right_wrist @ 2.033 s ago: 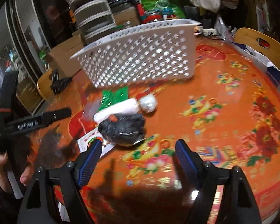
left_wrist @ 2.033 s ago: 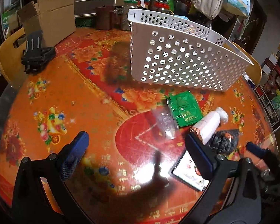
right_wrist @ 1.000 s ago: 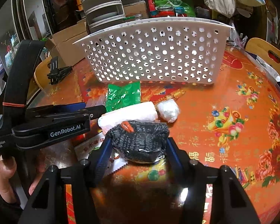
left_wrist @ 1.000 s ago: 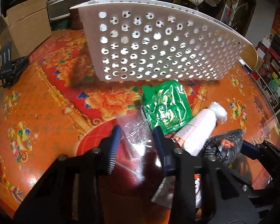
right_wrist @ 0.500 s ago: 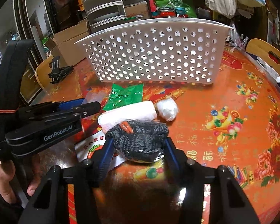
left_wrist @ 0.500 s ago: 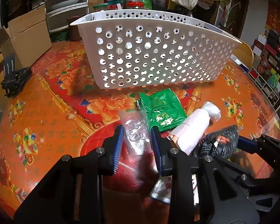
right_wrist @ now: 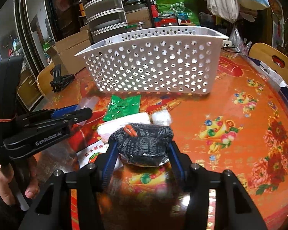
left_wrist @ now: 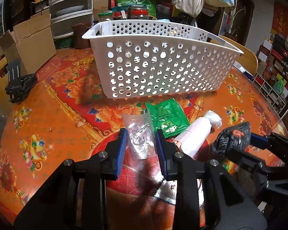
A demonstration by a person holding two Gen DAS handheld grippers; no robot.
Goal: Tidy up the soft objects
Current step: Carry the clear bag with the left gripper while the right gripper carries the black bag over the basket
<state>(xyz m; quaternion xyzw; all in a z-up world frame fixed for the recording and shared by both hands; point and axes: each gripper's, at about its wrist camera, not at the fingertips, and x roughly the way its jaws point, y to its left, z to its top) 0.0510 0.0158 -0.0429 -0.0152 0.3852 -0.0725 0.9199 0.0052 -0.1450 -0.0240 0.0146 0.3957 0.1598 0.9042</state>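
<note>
My left gripper is shut on a clear plastic bag and holds it just above the table. My right gripper is shut on a dark knitted bundle with an orange tag; it also shows in the left wrist view. On the table lie a green packet, a pink-white roll with a white wad beside it, and a flat printed packet. The white perforated basket stands behind them, empty as far as I can see.
The round table has an orange flowered cover under glass. A black clamp-like tool lies at the far left. A cardboard box, drawers and jars crowd the back. Wooden chairs stand around the edge.
Both grippers closed from open: the left on the clear bag, the right on the knitted bundle. Both have since lifted and drawn back a little, bringing the basket's inside into view.
</note>
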